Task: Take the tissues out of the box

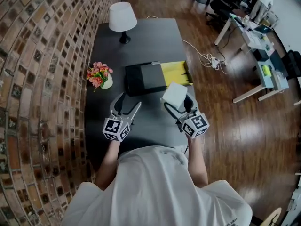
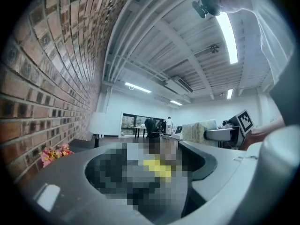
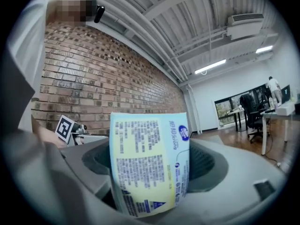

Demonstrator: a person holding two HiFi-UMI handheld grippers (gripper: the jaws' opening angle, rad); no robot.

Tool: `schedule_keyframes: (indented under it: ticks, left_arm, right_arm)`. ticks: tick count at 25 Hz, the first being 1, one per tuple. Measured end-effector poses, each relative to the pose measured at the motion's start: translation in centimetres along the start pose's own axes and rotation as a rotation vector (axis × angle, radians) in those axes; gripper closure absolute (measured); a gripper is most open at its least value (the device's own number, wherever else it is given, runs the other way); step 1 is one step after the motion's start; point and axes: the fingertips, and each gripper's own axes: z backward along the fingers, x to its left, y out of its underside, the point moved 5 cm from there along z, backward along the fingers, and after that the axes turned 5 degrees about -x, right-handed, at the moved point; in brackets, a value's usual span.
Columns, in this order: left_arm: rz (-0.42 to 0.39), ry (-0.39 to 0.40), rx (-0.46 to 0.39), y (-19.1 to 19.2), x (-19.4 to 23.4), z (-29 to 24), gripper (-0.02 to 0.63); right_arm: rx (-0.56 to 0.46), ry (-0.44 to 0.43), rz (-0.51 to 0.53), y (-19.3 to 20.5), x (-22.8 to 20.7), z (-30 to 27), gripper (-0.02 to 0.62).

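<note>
Here, the right gripper (image 1: 178, 105) is closed on a soft, pale blue-and-yellow printed tissue pack (image 3: 149, 163). It holds the pack over the dark grey table (image 1: 141, 36), near the front edge of the open black box with a yellow flap (image 1: 143, 78). The left gripper (image 1: 128, 106) hangs alongside, its jaws partly apart with nothing between them.

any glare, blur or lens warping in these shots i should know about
Head view: the fisheye bows the brick wall, and the wood floor shows glare patches. Left gripper view: the ceiling light is blown out, with a dark rim. Right gripper view: print on the tissue pack is soft.
</note>
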Motion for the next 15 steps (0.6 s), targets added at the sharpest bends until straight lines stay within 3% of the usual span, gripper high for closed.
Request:
schedule_keyframes:
  ticks: [3,10,15]
  left_arm:
    - [-0.007,-0.006,-0.015,-0.5,-0.1,0.3,0.279]
    - [-0.087,-0.073,-0.049,-1.8,0.5,1.5,0.281]
    - [-0.093,-0.134,-0.069,-2.2,1.4,1.9,0.281]
  right_arm:
    - [-0.034,0.012,-0.013,-0.5,0.3,0.2,0.144]
    - [-0.093,0.102,0.067,-2.7,-1.0,1.3,0.146]
    - [-0.076,0.121,0.116,-2.8,-1.0,1.6,0.146]
